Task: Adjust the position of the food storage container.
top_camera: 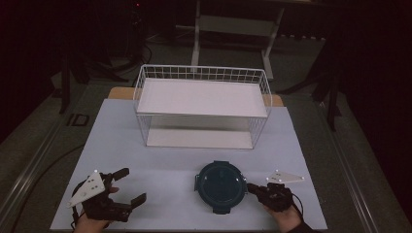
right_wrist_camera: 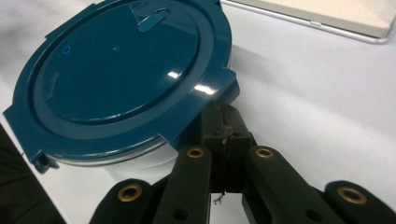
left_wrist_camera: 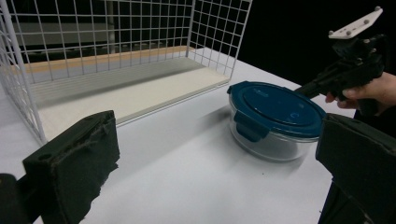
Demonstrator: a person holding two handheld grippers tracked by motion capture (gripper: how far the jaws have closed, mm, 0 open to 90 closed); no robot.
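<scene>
A round glass container with a dark blue clip lid [top_camera: 221, 182] stands at the front middle of the white table. Seen from the left gripper view, the container [left_wrist_camera: 275, 105] is ahead and to the right. My right gripper [top_camera: 250, 186] is shut, and its tips touch the container's right side. In the right gripper view, the closed tips [right_wrist_camera: 224, 116] sit just under a lid tab [right_wrist_camera: 228, 84] on the blue lid [right_wrist_camera: 121, 70]. My left gripper [top_camera: 134, 184] is open at the front left, with nothing between its jaws.
A white wire rack [top_camera: 201, 73] with an upper shelf board [top_camera: 201, 97] and a lower board stands at the back of the table [top_camera: 160, 170]. Its open front faces me. The rack's mesh [left_wrist_camera: 116, 37] is close ahead in the left gripper view.
</scene>
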